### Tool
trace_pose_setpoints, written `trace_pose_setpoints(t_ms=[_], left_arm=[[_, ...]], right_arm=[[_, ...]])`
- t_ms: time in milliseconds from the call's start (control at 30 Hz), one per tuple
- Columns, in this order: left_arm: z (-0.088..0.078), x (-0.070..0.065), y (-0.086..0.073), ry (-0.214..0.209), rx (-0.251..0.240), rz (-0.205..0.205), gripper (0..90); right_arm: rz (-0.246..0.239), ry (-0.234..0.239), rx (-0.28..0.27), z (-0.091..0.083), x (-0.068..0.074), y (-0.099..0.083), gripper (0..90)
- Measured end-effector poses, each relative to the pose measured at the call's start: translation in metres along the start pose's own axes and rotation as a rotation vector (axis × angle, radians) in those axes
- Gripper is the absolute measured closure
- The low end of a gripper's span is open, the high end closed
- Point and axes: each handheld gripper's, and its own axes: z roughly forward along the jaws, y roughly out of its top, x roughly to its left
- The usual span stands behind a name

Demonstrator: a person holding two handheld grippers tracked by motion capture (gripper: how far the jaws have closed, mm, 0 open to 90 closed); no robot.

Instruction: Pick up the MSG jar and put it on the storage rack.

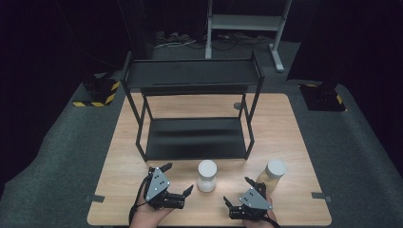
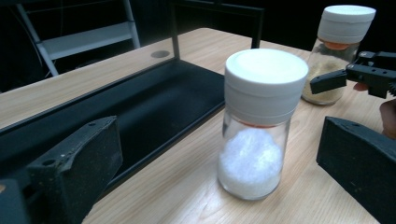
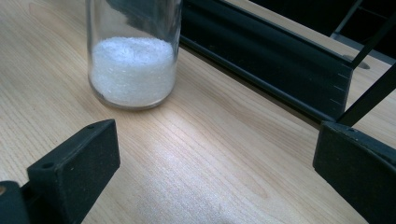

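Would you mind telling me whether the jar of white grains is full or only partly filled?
Partly filled. In the left gripper view the white grains sit in the lower part of the jar, with clear glass above them.

2 white-capped glass jars (image 1: 206, 175) stand upright before the black rack (image 1: 195, 137).

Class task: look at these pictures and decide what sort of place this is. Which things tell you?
Probably a lab or studio set up for recording handling demonstrations: a lone wooden table on grey carpet with dark surroundings, hazard-striped bases at the edges, and a bare black shelf rack staged with two spice jars.
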Motion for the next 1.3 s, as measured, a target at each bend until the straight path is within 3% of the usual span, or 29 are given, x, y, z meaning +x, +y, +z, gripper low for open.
trace_pose_setpoints(t_ms=[600,1300], left_arm=[[0.025,-0.007,0.009,-0.064,-0.009,0.003,0.6],[0.056,-0.01,0.006,-0.107,0.003,-0.04,0.5]], right_arm=[[-0.001,0.002,-0.001,0.0,0.0,0.0,0.0],[0.001,0.002,-0.003,0.0,-0.001,-0.001,0.0]])
